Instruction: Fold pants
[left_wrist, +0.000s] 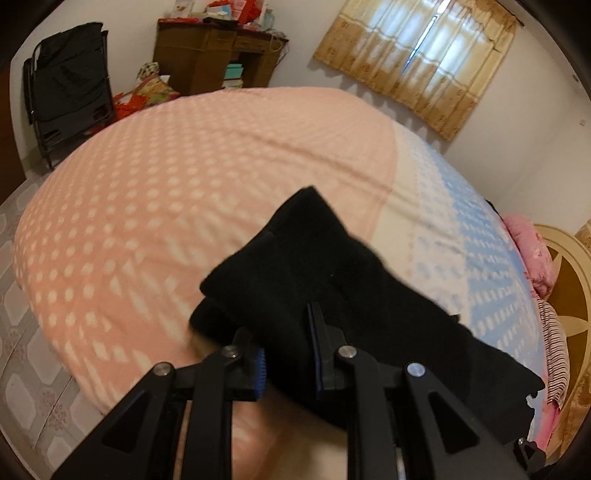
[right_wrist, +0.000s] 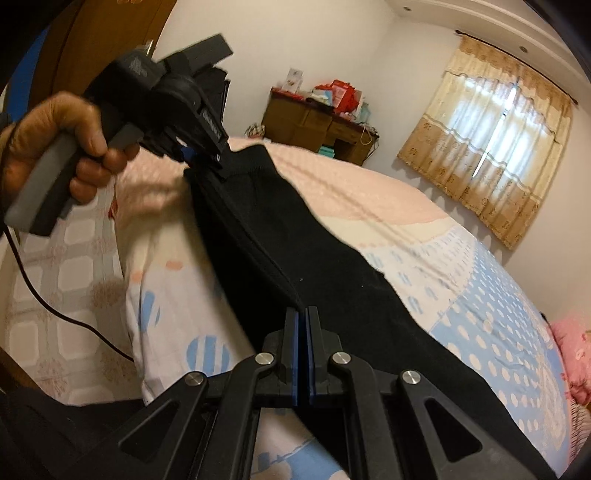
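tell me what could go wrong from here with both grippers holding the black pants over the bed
1. The left gripper pinches several bunched layers of the black pants; a layer might slip out and spoil the fold.
2. The right gripper holds only an edge, so a pull between the two could tug it free.
3. The cloth could drag and wrinkle the bedspread.

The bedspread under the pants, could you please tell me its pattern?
Pink and blue bands with white dots, clearest in the left wrist view.

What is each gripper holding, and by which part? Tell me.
Both hold the black pants. The left gripper and the right gripper each clamp an edge; which part of the garment cannot be told.
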